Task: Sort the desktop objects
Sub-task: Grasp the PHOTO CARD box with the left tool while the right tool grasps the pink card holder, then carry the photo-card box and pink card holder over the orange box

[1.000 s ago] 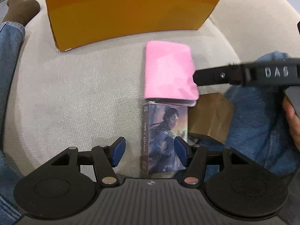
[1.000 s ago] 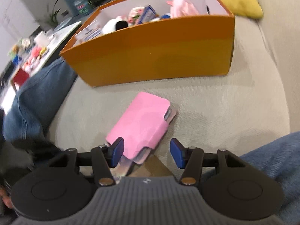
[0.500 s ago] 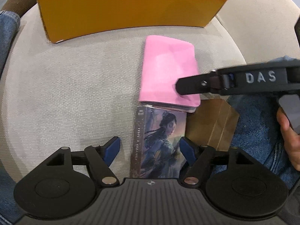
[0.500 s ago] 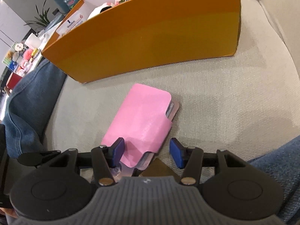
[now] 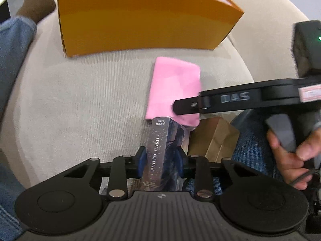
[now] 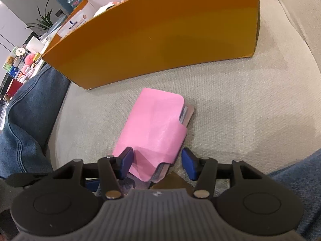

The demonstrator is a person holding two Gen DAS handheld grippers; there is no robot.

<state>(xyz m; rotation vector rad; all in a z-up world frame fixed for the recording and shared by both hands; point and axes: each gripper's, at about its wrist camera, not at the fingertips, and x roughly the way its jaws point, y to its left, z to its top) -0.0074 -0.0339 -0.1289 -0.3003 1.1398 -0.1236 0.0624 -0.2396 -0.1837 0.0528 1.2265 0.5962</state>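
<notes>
Left wrist view: our left hand-held gripper [image 5: 160, 160] is closing on the photo card box [image 5: 160, 152] – pads touching its sides – on the sofa cushion [image 5: 80, 104].

Right wrist view: our right hand-held gripper [image 6: 158, 164] stands open astride the pink case [image 6: 154, 128] – before the orange box [image 6: 160, 46].

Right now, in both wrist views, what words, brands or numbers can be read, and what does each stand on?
"PHOTO CARD": on the silvery side of the slim photo card box, which stands between the left gripper's closing jaws.
"55PCS": on the top end of that box; the small characters beneath are unreadable.
"DAS": on the right gripper's black finger arm.
Blue lettering on the white inner wall of the orange cardboard box: too small to read reliably.
</notes>
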